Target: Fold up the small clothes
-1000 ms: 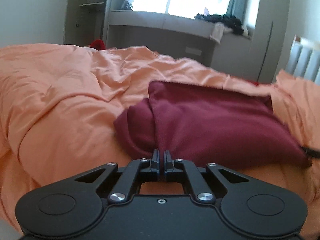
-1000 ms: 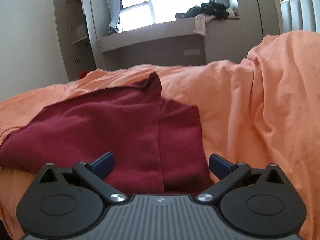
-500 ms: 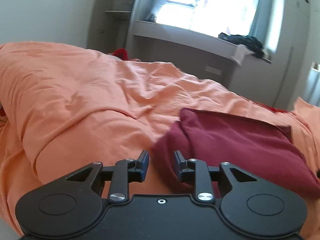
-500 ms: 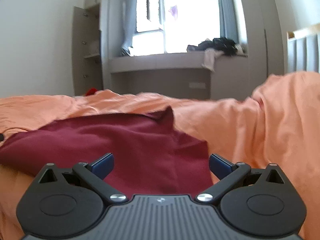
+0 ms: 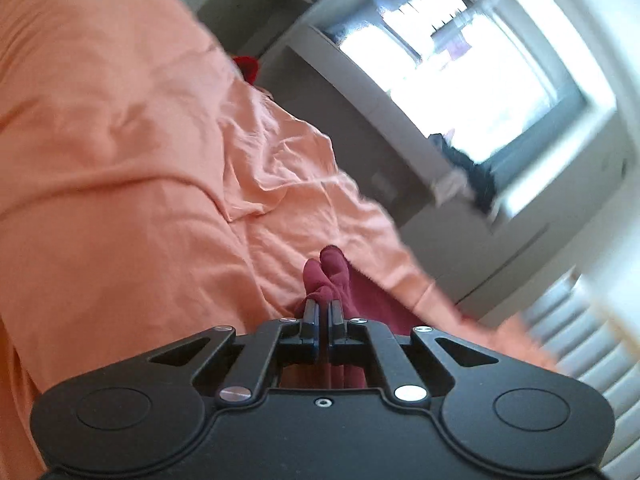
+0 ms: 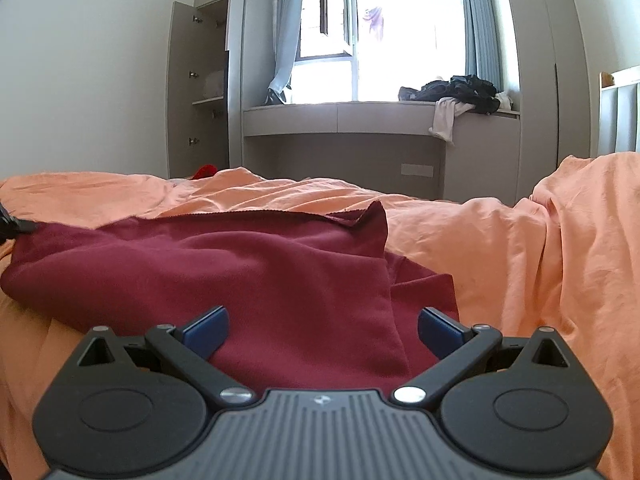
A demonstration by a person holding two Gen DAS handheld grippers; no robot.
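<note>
A dark red garment point(image 6: 248, 264) lies partly folded on an orange bed cover point(image 6: 520, 248). In the right wrist view it spreads from the left edge to the middle, with a raised corner at its far right. My right gripper point(image 6: 322, 330) is open just above its near edge, nothing pressed between the blue pads. In the tilted, blurred left wrist view my left gripper point(image 5: 323, 307) is shut on a bunched corner of the dark red garment point(image 5: 330, 272), which sticks out past the fingertips. The tip of the left gripper point(image 6: 12, 226) shows at the garment's far left corner.
The rumpled orange bed cover point(image 5: 120, 168) fills the foreground. Beyond the bed stands a grey window bench point(image 6: 344, 116) with a pile of dark clothes point(image 6: 460, 90). A small red item point(image 6: 205, 171) lies at the far bed edge. A slatted headboard point(image 6: 618, 108) is at right.
The left gripper let go of the garment's edge, opened, moved to its corner and shut on it, rolling sharply. The right gripper stayed open and drew back slightly, its view levelling out.
</note>
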